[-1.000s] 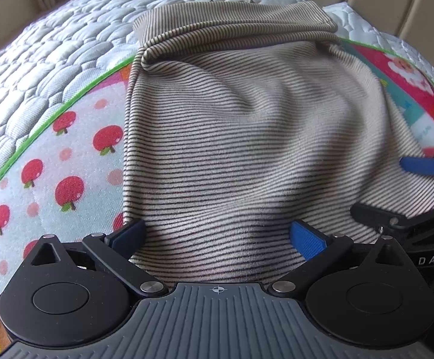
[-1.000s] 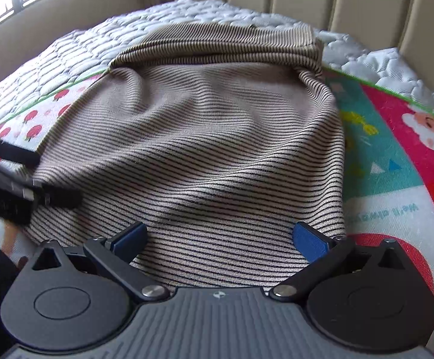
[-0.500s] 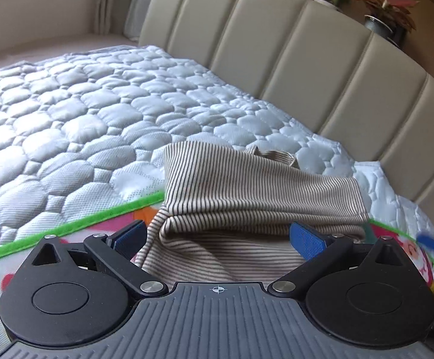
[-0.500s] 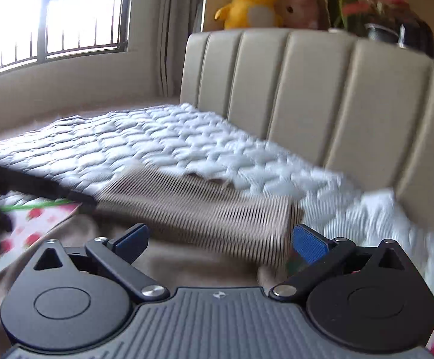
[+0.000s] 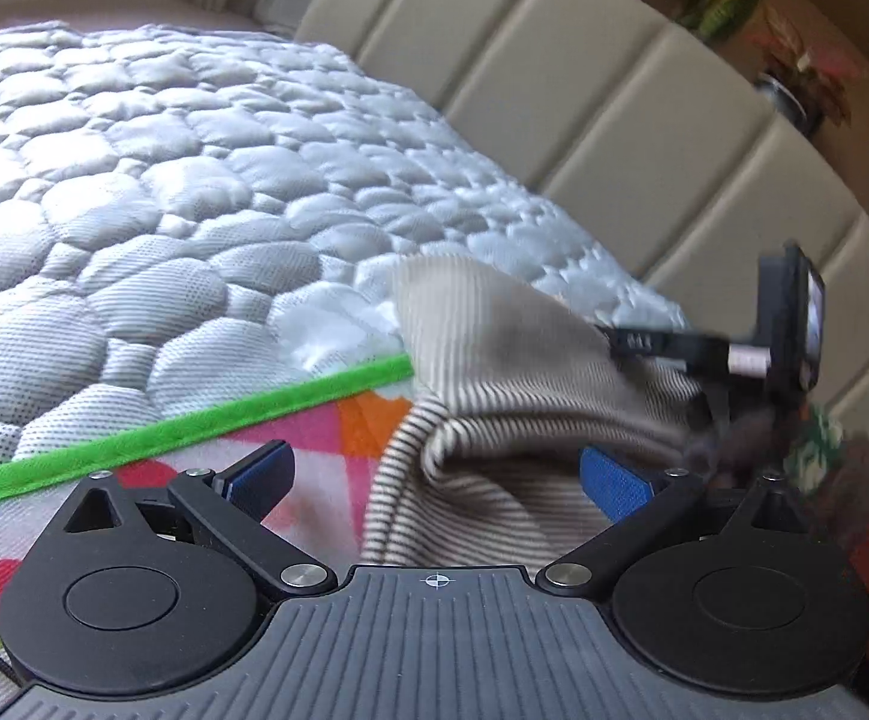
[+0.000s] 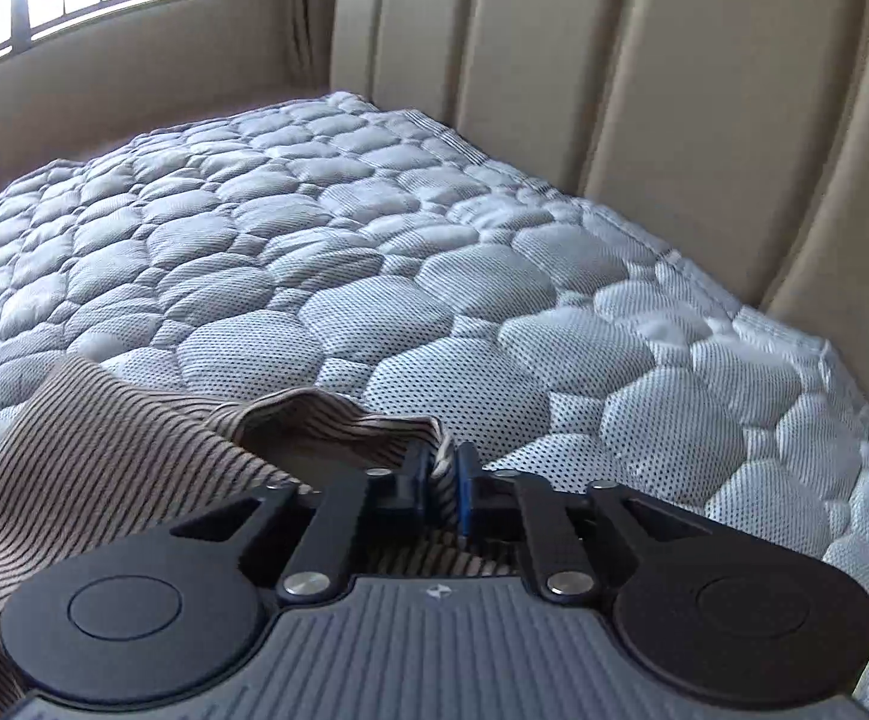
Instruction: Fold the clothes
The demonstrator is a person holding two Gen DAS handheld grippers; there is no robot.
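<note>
Right hand-held gripper (image 6: 443, 483) has just snapped closed, pinching the striped garment's (image 6: 104, 456) edge over the quilted bed (image 6: 374, 276); left hand-held gripper (image 5: 437, 471) gapes wide above the cloth, gripping nothing.

Right gripper (image 5: 662, 339) blurred — perhaps moving.

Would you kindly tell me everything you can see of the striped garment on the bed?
The striped garment is a soft knit in beige with fine dark stripes. It lies crumpled, partly on the white quilted mattress and partly on a colourful mat with a green border. The right gripper has just closed and is shut on a raised corner of its edge. The left gripper is open, with bunched folds lying between its blue pads, not pinched. What kind of garment it is cannot be told.
</note>
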